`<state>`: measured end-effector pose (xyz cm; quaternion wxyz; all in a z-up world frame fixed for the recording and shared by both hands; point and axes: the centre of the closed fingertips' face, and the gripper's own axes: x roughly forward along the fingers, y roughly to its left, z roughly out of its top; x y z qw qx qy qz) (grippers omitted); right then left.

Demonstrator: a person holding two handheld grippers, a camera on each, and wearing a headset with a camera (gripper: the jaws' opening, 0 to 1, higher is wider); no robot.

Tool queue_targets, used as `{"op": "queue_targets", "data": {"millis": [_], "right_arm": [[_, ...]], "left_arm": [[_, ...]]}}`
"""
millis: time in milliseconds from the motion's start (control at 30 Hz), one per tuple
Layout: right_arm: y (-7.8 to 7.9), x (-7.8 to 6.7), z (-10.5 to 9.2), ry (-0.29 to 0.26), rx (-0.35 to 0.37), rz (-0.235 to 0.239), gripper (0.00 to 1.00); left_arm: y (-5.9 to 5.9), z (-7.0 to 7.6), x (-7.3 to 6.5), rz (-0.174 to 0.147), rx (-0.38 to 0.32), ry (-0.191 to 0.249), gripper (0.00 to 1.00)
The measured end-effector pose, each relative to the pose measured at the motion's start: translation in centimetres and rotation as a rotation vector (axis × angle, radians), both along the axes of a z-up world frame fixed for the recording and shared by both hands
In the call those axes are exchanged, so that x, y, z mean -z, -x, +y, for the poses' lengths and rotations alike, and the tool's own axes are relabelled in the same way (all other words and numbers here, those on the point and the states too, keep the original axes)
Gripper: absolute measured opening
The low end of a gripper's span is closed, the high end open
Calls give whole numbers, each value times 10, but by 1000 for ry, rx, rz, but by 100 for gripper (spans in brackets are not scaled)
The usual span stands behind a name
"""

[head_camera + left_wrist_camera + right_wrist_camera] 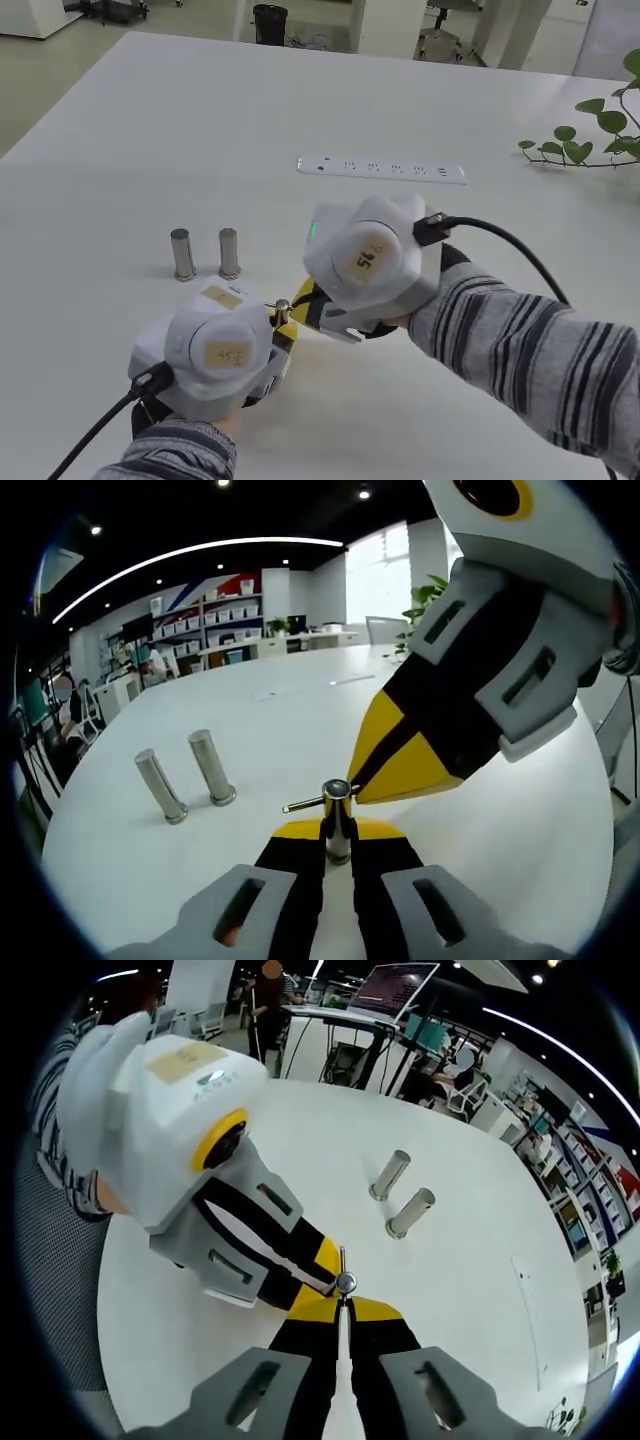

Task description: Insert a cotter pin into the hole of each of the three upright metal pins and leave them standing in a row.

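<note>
Two bare metal pins (182,254) (229,252) stand upright side by side on the white table. A third metal pin (338,815) stands upright between the jaws of my left gripper (338,838), which is shut on its lower part. A thin cotter pin (304,803) passes through the hole near its top, and one end sticks out to the left. My right gripper (345,1306) is shut on the cotter pin's other end, right against the held pin (345,1282). In the head view the left gripper (279,327) and right gripper (300,300) meet tip to tip at this pin (283,311).
A white power strip (381,168) lies farther back on the table (150,130). Plant leaves (595,135) hang over the far right edge. The two free pins (390,1174) (411,1212) stand just left of the grippers.
</note>
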<state>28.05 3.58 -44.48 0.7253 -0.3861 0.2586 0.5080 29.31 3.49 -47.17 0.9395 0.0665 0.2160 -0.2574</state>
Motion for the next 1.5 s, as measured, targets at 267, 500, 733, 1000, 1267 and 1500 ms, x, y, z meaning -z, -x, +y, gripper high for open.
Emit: {"op": "queue_targets", "data": {"millis": [267, 500, 733, 1000, 1267, 1500], "right_arm": [[0, -1, 0, -15, 8, -3, 0], [0, -1, -8, -63, 89, 23, 7], [0, -9, -20, -206, 221, 89, 16], [2, -12, -30, -285, 297, 125, 22], [9, -10, -35, -337, 321, 156, 30], [15, -6, -42, -359, 349, 186, 34]], "left_arm": [[0, 0, 0, 0, -4, 0, 5], [0, 0, 0, 3, -9, 3, 5], [-3, 5, -1, 15, -14, 9, 5], [-10, 32, -3, 16, -47, -1, 5], [-17, 62, -5, 13, -65, -23, 5], [-23, 79, -6, 9, -89, -12, 5]]}}
